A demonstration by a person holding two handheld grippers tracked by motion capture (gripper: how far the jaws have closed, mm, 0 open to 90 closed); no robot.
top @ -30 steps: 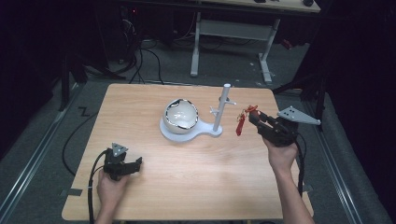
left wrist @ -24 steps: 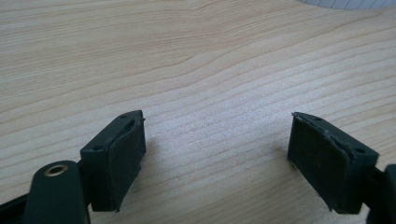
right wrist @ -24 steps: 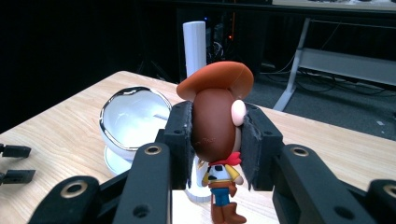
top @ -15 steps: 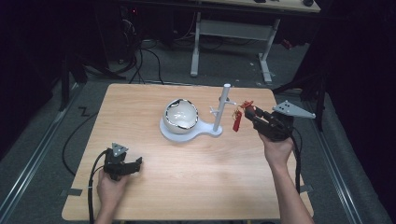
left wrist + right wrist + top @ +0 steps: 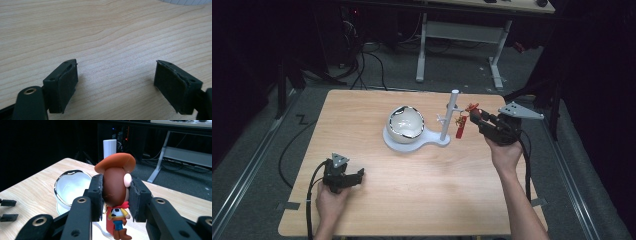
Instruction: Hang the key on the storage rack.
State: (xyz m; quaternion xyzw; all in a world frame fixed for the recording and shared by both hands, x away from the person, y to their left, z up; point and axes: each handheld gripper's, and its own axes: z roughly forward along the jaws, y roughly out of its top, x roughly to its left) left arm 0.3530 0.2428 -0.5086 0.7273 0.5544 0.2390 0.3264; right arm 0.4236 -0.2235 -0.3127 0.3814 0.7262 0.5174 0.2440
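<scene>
My right gripper (image 5: pixel 474 115) is shut on the head of a small cowboy figure (image 5: pixel 470 108) with an orange-brown hat. A red tag (image 5: pixel 460 127) dangles below it, close to the right side of a white post (image 5: pixel 452 112). In the right gripper view both pads clamp the figure's head (image 5: pixel 116 186), with the post (image 5: pixel 110 146) just behind it. The post rises from a white stand (image 5: pixel 432 141) carrying a shiny white bowl (image 5: pixel 406 122), also seen as the bowl (image 5: pixel 71 187). My left gripper (image 5: pixel 355 176) rests open on the table near the front left; its jaws (image 5: pixel 116 85) hold nothing.
The wooden table (image 5: pixel 437 195) has bare surface in front of the stand and between the two hands. A white desk frame (image 5: pixel 462 35) and cables lie on the dark floor beyond the far edge. The person's forearms enter from the bottom.
My right gripper has carried the figure a little left and away, closer to the white post. The left gripper has stayed where it was.
</scene>
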